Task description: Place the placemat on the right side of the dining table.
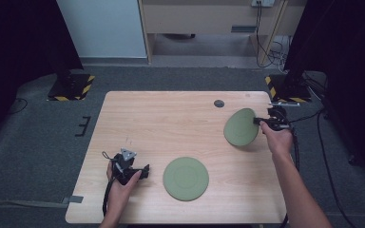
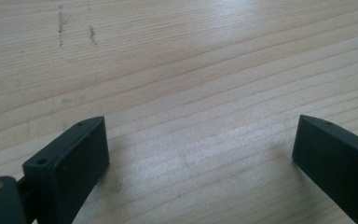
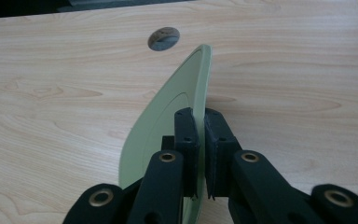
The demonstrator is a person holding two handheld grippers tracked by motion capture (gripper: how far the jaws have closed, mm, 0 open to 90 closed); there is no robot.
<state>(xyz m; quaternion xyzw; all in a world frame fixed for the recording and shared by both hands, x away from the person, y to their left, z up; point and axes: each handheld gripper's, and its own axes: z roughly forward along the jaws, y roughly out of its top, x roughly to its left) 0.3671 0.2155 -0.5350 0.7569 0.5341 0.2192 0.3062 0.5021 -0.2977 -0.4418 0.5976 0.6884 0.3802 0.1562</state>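
One green plate [image 3: 168,107] is clamped by its rim between the right gripper [image 3: 200,140] fingers and tilted off the table [image 1: 171,123]. The second plate [image 1: 186,178] lies flat beside the left gripper [image 1: 140,172], whose fingers are spread, empty; its handling seems outstanding.

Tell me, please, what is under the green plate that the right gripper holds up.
Bare wooden table and the plate's shadow lie under the lifted plate, gripped at its rim by the right gripper. The strip hidden beneath its tilted face cannot be seen.
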